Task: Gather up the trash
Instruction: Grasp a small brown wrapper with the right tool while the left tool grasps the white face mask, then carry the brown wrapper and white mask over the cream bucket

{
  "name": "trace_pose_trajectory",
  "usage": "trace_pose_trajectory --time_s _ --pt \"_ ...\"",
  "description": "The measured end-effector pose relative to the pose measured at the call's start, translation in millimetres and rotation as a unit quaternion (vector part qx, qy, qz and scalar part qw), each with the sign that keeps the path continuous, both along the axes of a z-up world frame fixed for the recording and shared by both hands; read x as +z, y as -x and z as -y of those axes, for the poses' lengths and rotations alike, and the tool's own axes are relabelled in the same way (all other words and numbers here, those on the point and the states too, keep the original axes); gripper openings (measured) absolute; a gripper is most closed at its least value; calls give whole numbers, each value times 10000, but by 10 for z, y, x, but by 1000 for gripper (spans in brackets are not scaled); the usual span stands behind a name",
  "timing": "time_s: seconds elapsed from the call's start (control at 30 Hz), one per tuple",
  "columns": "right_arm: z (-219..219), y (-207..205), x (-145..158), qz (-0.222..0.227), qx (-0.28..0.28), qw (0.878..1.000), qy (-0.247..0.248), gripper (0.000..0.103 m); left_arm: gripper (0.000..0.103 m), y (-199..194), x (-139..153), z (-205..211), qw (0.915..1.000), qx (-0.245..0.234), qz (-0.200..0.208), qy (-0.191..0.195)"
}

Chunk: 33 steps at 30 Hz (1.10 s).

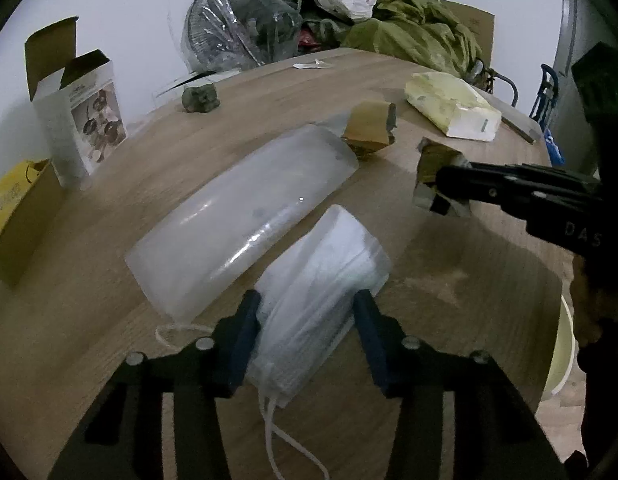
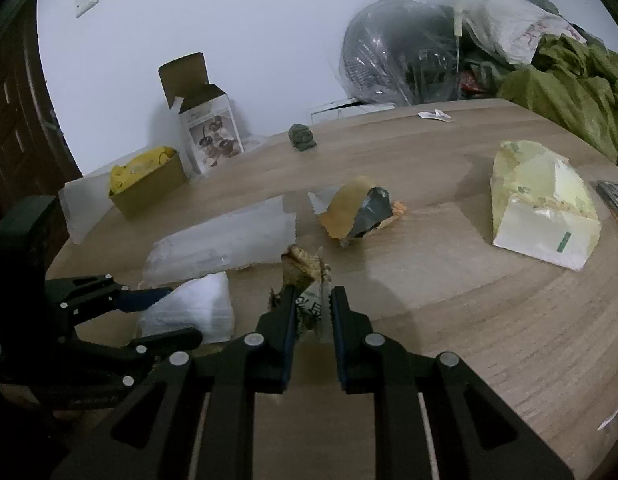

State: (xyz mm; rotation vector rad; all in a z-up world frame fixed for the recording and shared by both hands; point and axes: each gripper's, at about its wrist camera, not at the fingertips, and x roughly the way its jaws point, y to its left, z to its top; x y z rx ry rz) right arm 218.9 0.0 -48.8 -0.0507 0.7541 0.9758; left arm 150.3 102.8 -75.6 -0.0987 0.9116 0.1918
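A pack of white face masks in clear plastic (image 1: 317, 280) (image 2: 193, 312) lies on the wooden table (image 1: 449, 280), an ear loop trailing towards me. My left gripper (image 1: 305, 320) (image 2: 181, 314) straddles it, both blue pads against its sides. My right gripper (image 2: 313, 294) (image 1: 443, 184) is shut on a crumpled brown and white wrapper (image 2: 305, 276) (image 1: 433, 168), held just above the table to the right of the masks. A crumpled brown and grey wrapper (image 1: 369, 128) (image 2: 357, 212) lies farther back.
A long clear plastic package (image 1: 241, 216) lies left of the masks. A yellow tissue pack (image 1: 453, 108), a small green figure (image 1: 201, 98), a white carton (image 1: 81, 124) and a yellow box (image 1: 13, 216) stand around. A wrapped fan and green cloth (image 1: 421, 32) fill the far edge. A pale bucket (image 1: 565, 352) sits below right.
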Motion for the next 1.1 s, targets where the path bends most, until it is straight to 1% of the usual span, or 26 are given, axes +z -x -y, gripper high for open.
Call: trace_pose_trajectory --time_s 0.07,0.13,0.17,0.2,0.33,0.67,0.93,1.1 --pt "14 16 0 6 2 10000 -1 15 39 -5 4 17 10000 -55 11 8" --pt "3 32 -5 15 1 10000 12 15 29 -4 8 32 10000 -76 23 6" --pt "-3 39 -2 17 2 10000 16 15 26 -4 11 41 10000 -75 24 -4" --pt "2 50 2 21 3 10000 14 15 20 1 13 51 10000 -65 29 -3" --pt "21 78 14 47 6 10000 7 15 15 42 27 63 9999 -25 89 61" --pt "80 194 61 121 5 9999 -7 15 13 213 223 91 9988 8 481 84" --pt "162 335 137 224 32 9997 -41 15 13 376 350 121 9974 22 703 169" --pt "242 449 214 327 13 9994 -59 15 13 462 441 157 9963 -43 841 157"
